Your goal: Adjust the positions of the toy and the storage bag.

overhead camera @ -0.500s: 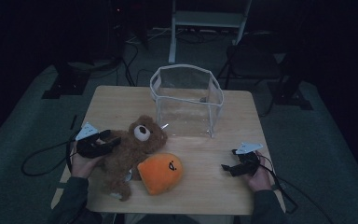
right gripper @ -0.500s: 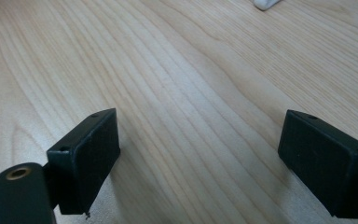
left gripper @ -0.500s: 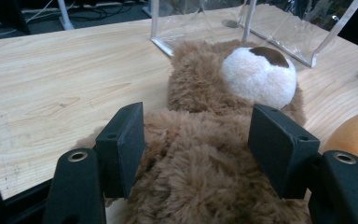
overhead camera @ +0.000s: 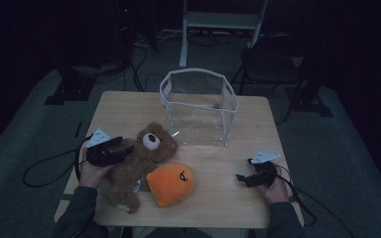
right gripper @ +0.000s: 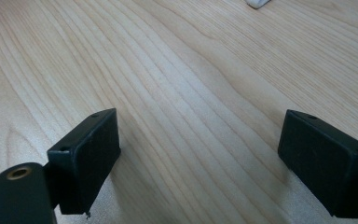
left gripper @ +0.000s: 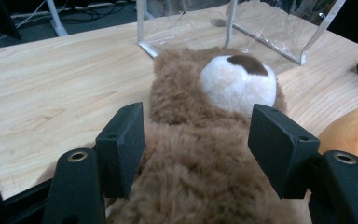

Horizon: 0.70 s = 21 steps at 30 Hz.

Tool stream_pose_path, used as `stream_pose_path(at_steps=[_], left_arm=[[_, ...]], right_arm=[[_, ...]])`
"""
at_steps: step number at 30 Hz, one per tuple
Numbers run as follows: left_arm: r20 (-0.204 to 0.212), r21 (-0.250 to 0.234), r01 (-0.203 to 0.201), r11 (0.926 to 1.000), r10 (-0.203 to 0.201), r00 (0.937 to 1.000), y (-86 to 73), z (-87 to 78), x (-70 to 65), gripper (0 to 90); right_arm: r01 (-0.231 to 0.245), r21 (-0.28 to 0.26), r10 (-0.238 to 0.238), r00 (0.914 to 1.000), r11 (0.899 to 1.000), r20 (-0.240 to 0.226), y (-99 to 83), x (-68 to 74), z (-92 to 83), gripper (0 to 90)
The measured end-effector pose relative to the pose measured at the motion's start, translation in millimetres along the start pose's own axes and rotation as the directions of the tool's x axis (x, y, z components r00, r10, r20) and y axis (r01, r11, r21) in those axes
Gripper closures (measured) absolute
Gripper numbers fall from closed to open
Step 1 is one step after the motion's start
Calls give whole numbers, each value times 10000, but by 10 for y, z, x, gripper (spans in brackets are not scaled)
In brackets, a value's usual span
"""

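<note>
High view: wooden bench (overhead camera: 129, 106) carrying a clear plastic bin (overhead camera: 200, 106) toward the far side, standing upright and open at the top; a brown teddy bear (overhead camera: 141, 161) lying near the left front, head toward the bin; an orange plush toy (overhead camera: 171, 183) touching the bear's right flank. Left gripper (overhead camera: 124, 149) at the bear's body, held by a hand at the bench's left edge; right gripper (overhead camera: 242, 177) well apart at the right front, over bare wood. Left gripper view: the two black fingers (left gripper: 121, 149) straddle the bear's furry body (left gripper: 200, 186), fur bulging between them and meeting both pads, so the bear is grasped; its white muzzle points up ahead, the bin's base beyond, the orange plush at the right edge. Right gripper view: fingers (right gripper: 86, 158) released, spread wide over bare bench grain, nothing between them.
</note>
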<state>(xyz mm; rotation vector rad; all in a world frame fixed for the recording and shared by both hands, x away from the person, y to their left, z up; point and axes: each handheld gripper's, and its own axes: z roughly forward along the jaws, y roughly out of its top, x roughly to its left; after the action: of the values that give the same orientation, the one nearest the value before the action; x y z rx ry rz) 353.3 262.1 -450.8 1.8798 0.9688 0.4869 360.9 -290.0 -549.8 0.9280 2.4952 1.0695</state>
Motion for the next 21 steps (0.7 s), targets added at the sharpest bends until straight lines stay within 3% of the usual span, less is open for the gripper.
stream_pose_path(at_steps=[5,13,21], left_arm=[[123,395,15,9992,-20,9999,54,82,-22,322],[343,790,-371,9962,345,9988,155,195,-117,288],[476,1227,-196,9922,139,9988,206,319,-126,206]], right_arm=[[-9,11,9,10000,10000,3,0,1,-1,119],[-2,-5,2,10000,10000,3,-1,0,0,119],[1,-6,-1,10000,10000,4,-1,0,0,119]])
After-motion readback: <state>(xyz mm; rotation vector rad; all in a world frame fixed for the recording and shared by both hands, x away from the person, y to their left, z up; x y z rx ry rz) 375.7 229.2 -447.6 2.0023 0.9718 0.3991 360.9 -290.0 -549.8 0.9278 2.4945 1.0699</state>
